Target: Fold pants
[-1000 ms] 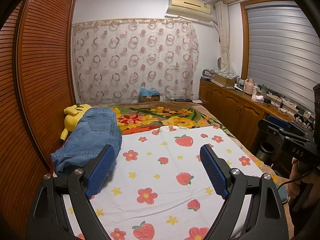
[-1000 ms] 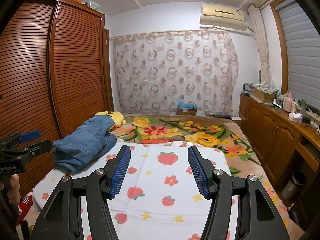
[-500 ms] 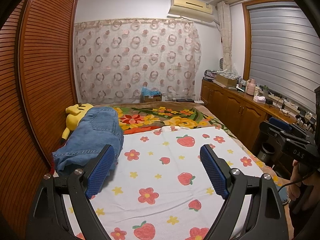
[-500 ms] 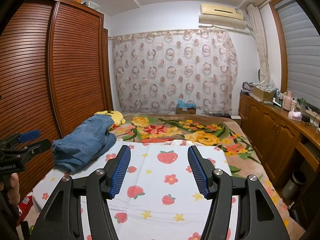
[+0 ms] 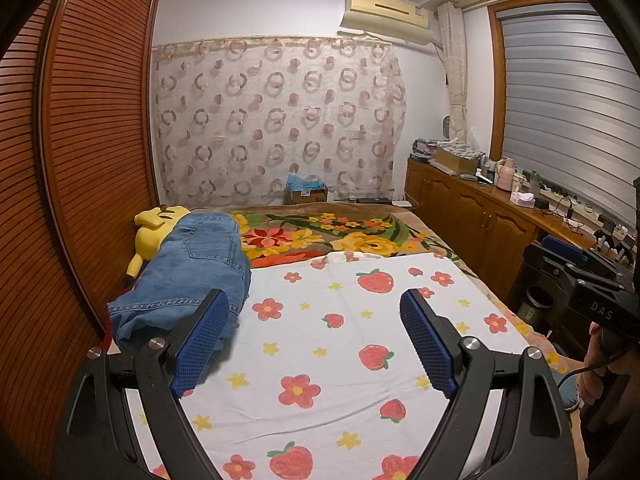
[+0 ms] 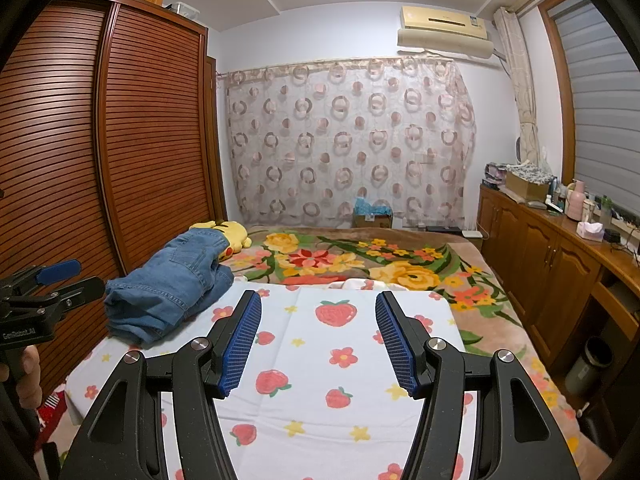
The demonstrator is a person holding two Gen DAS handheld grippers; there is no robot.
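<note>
Left gripper (image 5: 312, 340), black with blue ribbed pads: jaws spread wide, nothing between them, held above the white sheet printed with strawberries and flowers (image 5: 344, 344). Right gripper (image 6: 318, 340), same build: jaws partly apart, likewise empty, over the same sheet. Folded blue denim pants (image 5: 192, 276) lie at centre left of both views, on the sheet's far left corner, overlapping a yellow plush toy (image 5: 154, 228) beside the slatted brown wardrobe (image 5: 92, 152).

yellow plush toy (image 5: 154, 230) by wardrobe (image 5: 92, 152) | strawberry sheet (image 5: 332, 344) over floral blanket (image 5: 360, 236)
</note>
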